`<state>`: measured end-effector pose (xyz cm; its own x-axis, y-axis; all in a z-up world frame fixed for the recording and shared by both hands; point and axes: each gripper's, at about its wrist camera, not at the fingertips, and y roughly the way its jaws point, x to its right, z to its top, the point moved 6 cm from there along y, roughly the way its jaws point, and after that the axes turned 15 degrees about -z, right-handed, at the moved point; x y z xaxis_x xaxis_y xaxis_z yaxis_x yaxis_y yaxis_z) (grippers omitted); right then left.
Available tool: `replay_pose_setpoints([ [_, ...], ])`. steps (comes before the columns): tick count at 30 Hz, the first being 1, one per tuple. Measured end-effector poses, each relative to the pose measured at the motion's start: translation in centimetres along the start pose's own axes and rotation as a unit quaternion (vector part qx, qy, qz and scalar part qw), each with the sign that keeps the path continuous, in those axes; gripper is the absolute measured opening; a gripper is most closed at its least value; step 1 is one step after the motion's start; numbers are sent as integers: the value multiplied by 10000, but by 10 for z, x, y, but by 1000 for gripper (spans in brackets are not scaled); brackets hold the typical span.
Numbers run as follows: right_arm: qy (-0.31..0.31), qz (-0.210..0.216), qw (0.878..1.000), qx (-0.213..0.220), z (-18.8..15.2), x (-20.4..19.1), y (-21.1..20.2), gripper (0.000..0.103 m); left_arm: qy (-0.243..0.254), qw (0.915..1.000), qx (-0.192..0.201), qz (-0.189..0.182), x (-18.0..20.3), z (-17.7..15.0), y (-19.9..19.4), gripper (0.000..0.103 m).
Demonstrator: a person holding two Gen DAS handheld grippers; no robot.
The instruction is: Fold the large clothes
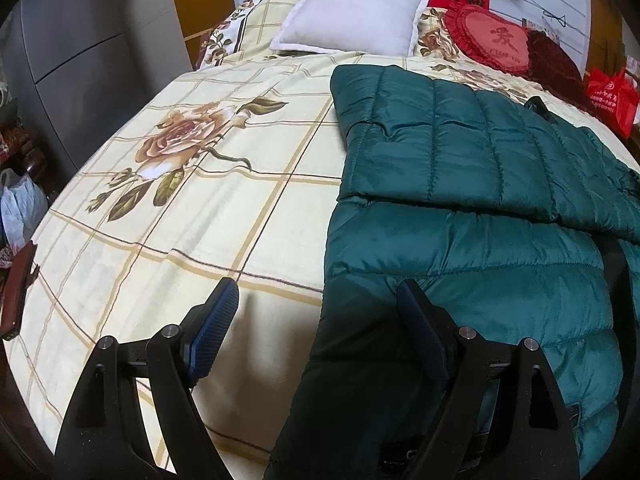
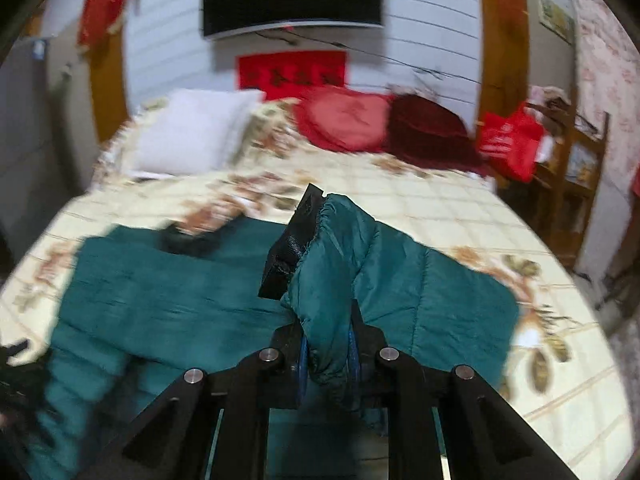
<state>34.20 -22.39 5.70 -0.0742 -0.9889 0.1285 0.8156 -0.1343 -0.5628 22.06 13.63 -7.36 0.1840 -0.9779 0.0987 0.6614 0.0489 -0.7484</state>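
Green jacket (image 2: 168,304) — sleeve clamped in right claw (image 2: 328,354) | left claw (image 1: 316,328) wide, beside hem

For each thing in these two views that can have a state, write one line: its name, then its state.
Green padded jacket: lying on the bed, partly folded, one sleeve laid across the body.
Jacket cuff: lifted off the bed, bunched.
Left gripper: open, empty, at the jacket's edge.
Right gripper: shut on the jacket cuff.
White pillow: propped at the bed's head.
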Motion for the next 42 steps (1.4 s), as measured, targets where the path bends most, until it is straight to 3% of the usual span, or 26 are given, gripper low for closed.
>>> replay_pose_setpoints([
  [7,-222,1317,9909,176,0,-143,-30,15,-5,10000,-2,-2,0,0,1,83],
  [13,-311,1798,9827,-320,-32,-214,4,16,-30,10000,-7,-20,-1,-1,2,83],
  [14,-252,1797,9820,-528,-41,-218,13,24,-37,10000,-8,-25,-2,-1,2,83],
  [15,-186,1812,9810,-671,-46,-221,18,39,-40,10000,-11,-27,-2,-1,2,83],
  [18,25,2054,9754,-800,-56,-222,14,60,-38,10000,-17,-20,-2,-1,2,84],
  [22,-15,2117,9755,-594,-55,-211,-21,64,62,9999,34,-103,1,2,-5,84],
  [23,-63,1981,9791,-466,-56,-202,-31,68,143,9995,149,-225,4,5,-13,84],
  [24,-130,1728,9842,-350,-60,-192,-40,79,216,9987,307,-335,8,9,-23,84],
  [27,-364,135,9991,-164,-81,-144,-51,87,373,9912,747,-1023,34,30,-55,84],
  [29,-333,-506,9979,-221,-94,-115,-51,87,441,9855,615,-1520,57,41,-56,84],
  [31,-80,-857,9953,-433,-107,-82,-48,87,475,9794,278,-1944,85,50,-44,84],
  [34,426,-975,9895,-976,-130,-42,-35,87,469,9752,255,-2147,114,59,-30,84],
  [37,610,-902,9816,-1570,-148,-28,-17,87,423,9718,216,-2310,138,62,-18,84],
  [40,662,-700,9818,-1638,-152,-23,-14,91,506,9715,123,-2311,157,64,-5,82],
  [41,657,-673,9818,-1650,-152,-24,-14,93,553,9714,134,-2304,162,65,-2,67],
  [42,660,-644,9817,-1668,-153,-23,-13,95,612,9717,89,-2281,165,65,1,35],
])
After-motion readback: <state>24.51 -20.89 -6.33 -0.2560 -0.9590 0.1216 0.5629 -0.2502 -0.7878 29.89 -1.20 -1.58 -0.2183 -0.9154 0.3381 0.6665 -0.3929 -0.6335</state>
